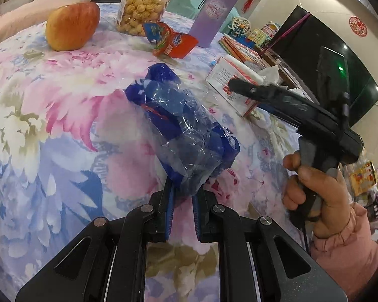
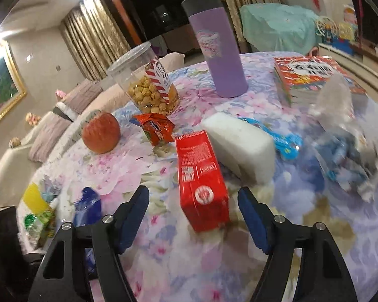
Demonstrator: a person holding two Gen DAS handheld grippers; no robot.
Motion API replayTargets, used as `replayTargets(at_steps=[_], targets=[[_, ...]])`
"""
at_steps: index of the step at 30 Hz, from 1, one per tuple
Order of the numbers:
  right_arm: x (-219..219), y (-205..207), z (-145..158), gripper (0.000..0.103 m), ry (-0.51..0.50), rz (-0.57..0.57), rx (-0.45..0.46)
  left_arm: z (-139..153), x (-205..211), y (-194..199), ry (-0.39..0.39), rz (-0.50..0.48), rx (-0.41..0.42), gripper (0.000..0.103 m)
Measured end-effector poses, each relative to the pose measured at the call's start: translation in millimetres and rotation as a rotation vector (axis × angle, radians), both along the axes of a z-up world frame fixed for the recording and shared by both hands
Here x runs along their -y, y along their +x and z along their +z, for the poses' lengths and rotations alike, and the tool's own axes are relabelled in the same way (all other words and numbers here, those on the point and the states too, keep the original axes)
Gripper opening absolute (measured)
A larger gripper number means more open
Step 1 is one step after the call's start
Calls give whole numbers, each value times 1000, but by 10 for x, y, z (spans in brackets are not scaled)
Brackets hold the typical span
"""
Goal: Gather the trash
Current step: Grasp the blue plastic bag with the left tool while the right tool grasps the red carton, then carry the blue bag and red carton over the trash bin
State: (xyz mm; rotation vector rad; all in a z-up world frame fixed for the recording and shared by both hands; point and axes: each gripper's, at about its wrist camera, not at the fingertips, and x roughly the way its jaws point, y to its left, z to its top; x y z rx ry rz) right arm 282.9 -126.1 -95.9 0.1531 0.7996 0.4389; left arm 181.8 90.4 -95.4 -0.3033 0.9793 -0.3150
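In the left wrist view, the left gripper (image 1: 183, 196) is clenched on the near end of a crumpled blue-and-clear plastic wrapper (image 1: 181, 125), which stretches away from the jaws over the floral tablecloth (image 1: 63, 130); that one piece of trash looks collected, though no bin shows in either view. Beyond the wrapper lies an orange snack packet (image 1: 174, 40), likely next to go, with an apple (image 1: 71, 26) to its left and a popcorn jar (image 1: 143, 7) behind it. To the wrapper's right the right gripper (image 1: 242, 85) hovers over a red-and-white carton (image 1: 229, 80), held by a hand (image 1: 315, 191) in a pink sleeve; a dark television stands behind. In the right wrist view, the right gripper (image 2: 192, 216) is spread wide and empty, straddling the red carton (image 2: 201, 176). Behind the carton lie a white block (image 2: 242, 143) and the packet (image 2: 155, 128); a blurred clear wrapper (image 2: 345, 146) lies to its right. Curtains, a sofa and a framed painting fill the dim room.
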Motion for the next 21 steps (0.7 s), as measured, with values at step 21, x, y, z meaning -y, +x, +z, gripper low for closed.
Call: replayTargets(at_steps=[21], targets=[[805,-1142,47,31,-6,-30,-44,110,736,-252,2,-99,40,12]])
